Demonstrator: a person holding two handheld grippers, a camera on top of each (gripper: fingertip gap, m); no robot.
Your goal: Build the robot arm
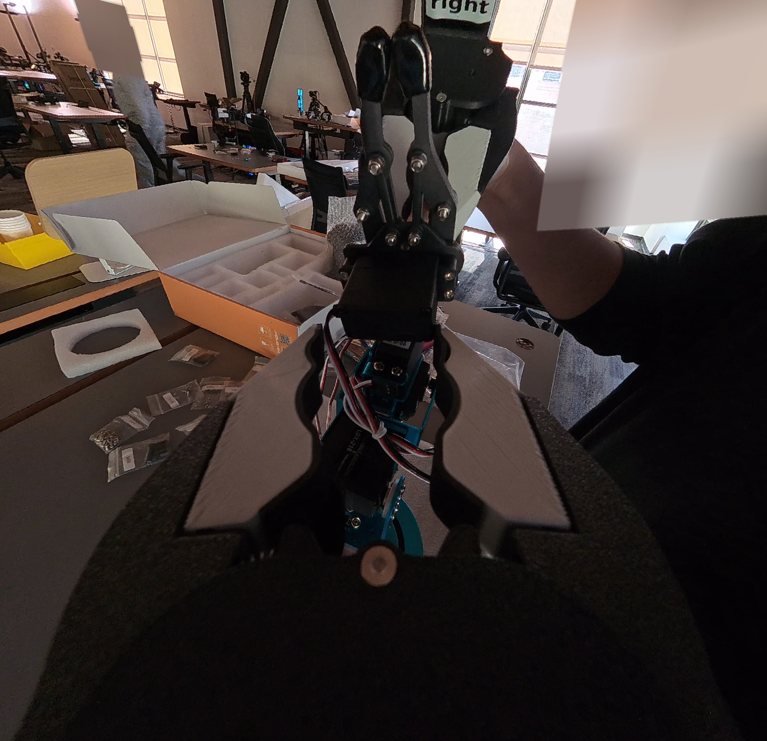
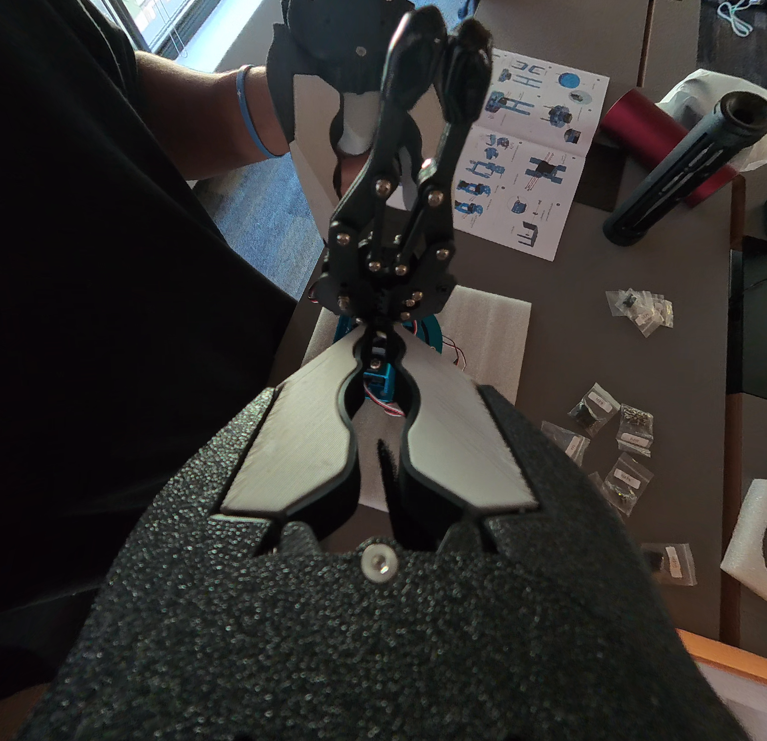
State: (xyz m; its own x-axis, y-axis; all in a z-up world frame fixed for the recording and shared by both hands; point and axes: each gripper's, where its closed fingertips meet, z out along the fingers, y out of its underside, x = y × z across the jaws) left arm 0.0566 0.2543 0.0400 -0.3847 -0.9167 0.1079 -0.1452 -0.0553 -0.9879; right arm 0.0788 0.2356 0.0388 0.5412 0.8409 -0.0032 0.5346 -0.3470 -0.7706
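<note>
Small robot arm kit (image 1: 386, 289) stands upright between both hand-held grippers; black claw on top, black servo block under it, blue metal brackets and round blue base below, bundled red-white-black wires down its side.

Left gripper (image 1: 375, 347): white fingers (image 1: 265, 422) reach either side of the blue bracket section just under the servo block; tips sit close against the black body and wires, a clear gap between the fingers filled by the arm; appears clamped on the model, though actual contact at the pads is hidden in shadow. Blue base shows low between the fingers, near the gripper body.

Right gripper (image 2: 379, 341): fingers (image 2: 299, 430) nearly together at the tips, pinching the narrow neck of the robot arm kit (image 2: 386, 240) just below the claw's mounting plate; blue bracket and wires visible in the gap behind the tips. The claw itself rises beyond the tips, its two black pads closed on each other.

In the left wrist view the right gripper (image 1: 452, 169) shows behind the claw, held by a bare forearm; a labelled tag on its top.

Surroundings: grey table (image 2: 581, 306); white foam sheet (image 2: 485, 347) under the blue base; open instruction leaflet (image 2: 535, 153) beyond the claw; small clear parts bags (image 2: 618, 443) scattered to one side; orange box (image 1: 232, 273) with white foam tray, lid open, beside a foam piece with an oval hole (image 1: 103, 341); red cylinder (image 2: 647, 140) and black slotted tube (image 2: 680, 161) at the table's far edge.
</note>
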